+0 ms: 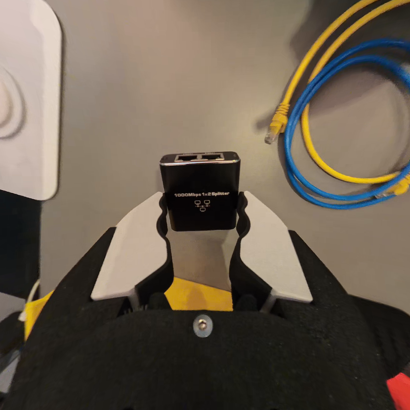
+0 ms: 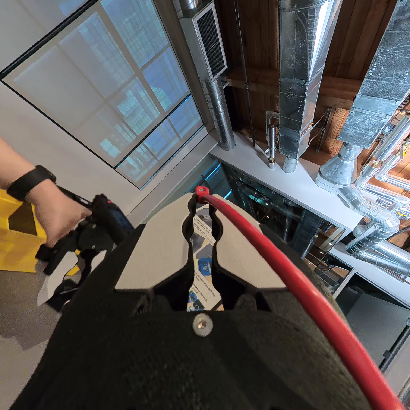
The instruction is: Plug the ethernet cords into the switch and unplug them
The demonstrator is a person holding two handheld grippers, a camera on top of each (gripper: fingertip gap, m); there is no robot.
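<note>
In the left wrist view my left gripper [image 1: 201, 199] is shut on a small black switch box [image 1: 200, 190], both pads pressed on its sides. Its two empty ports [image 1: 199, 157] face away from me, above the grey table [image 1: 155, 88]. A yellow cord's plug [image 1: 276, 125] and a coiled blue cord [image 1: 328, 190] lie on the table to the right. In the right wrist view my right gripper [image 2: 201, 196] is shut on the plug end of a red cord [image 2: 261, 241], which trails back over the right finger. The red plug [image 2: 201, 190] sticks out past the fingertips. This gripper points up toward the ceiling.
A white device [image 1: 28, 99] stands at the left edge of the table. A person's hand with a black wristband [image 2: 31, 182] holds the left gripper's handle [image 2: 88, 235], beside a yellow box [image 2: 15, 235]. Ducts [image 2: 295, 88] and a window [image 2: 99, 77] fill the background.
</note>
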